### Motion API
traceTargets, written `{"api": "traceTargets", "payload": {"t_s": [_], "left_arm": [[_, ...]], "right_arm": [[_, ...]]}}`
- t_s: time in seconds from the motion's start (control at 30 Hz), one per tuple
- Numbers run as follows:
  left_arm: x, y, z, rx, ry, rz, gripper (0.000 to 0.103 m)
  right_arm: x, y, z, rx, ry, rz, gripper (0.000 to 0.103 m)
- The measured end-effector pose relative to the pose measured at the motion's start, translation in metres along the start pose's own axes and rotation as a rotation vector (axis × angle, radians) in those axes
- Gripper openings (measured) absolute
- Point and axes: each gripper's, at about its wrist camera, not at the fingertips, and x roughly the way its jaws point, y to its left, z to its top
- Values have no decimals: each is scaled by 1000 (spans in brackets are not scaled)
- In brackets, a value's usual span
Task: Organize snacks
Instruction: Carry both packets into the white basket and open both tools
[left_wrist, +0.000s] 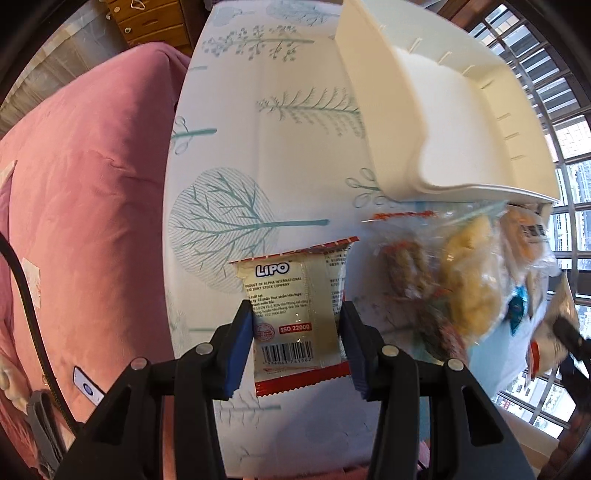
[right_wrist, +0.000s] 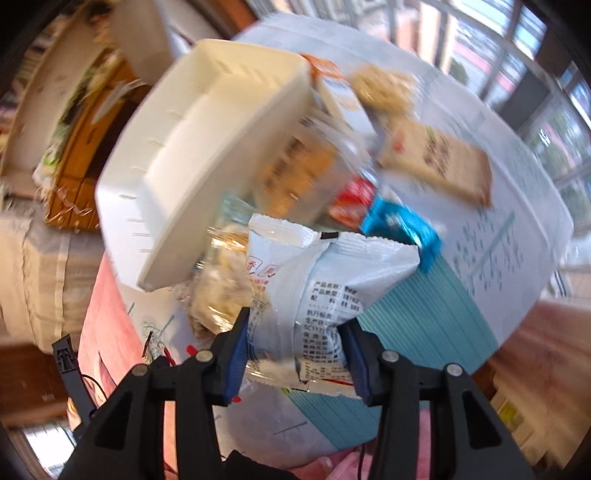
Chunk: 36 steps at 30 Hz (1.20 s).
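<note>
The left tongs (left_wrist: 295, 325) grip a small cream-and-red Lipo snack packet (left_wrist: 297, 314) by its two sides, the blue pads (left_wrist: 236, 354) pressed against the wrapper, barcode end nearest the camera. The packet is held above a white cloth printed with teal trees (left_wrist: 258, 155) that covers the counter. Just right of it lies a blurred heap of clear-wrapped snacks (left_wrist: 461, 280), yellowish and brown pieces showing through the film. Beyond them sits a cream plastic bin (left_wrist: 443, 122), its open side facing the camera. To the left spreads a pink blanket (left_wrist: 85, 206).

The right tongs (right_wrist: 295, 339) are closed on a white crinkled snack bag with black printed text (right_wrist: 325, 280), pinching its lower part so the serrated top edge points away. Close behind it, on the cloth, are a blue wrapper (right_wrist: 402, 225), a red wrapper (right_wrist: 351, 199) and a clear pack of orange-brown biscuits (right_wrist: 303, 170), all motion-blurred. Farther right lies a flat beige packet (right_wrist: 439, 162); a round pale cracker pack (right_wrist: 384, 88) lies beyond. The same cream bin (right_wrist: 207, 147) stands left of the pile, touching it.
</note>
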Motion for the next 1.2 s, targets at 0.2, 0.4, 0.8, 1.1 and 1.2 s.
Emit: {"api": "traceTargets", "payload": {"t_s": [0.2, 0.4, 0.8, 1.1, 1.2], "left_arm": [[-51, -29, -5, 25, -73, -3, 45], [-100, -61, 1, 2, -165, -3, 45], [-147, -124, 38, 2, -341, -5, 45], [-137, -147, 72, -59, -372, -46, 45], [-131, -153, 79, -61, -375, -32, 45]], "right_arm": [[-20, 22, 13, -158, -53, 43, 47], [-24, 39, 42, -265, -60, 103, 47], [-24, 68, 104, -424, -112, 207, 47], [-6, 90, 137, -533, -149, 322, 48], [0, 92, 143, -564, -141, 356, 49]]}}
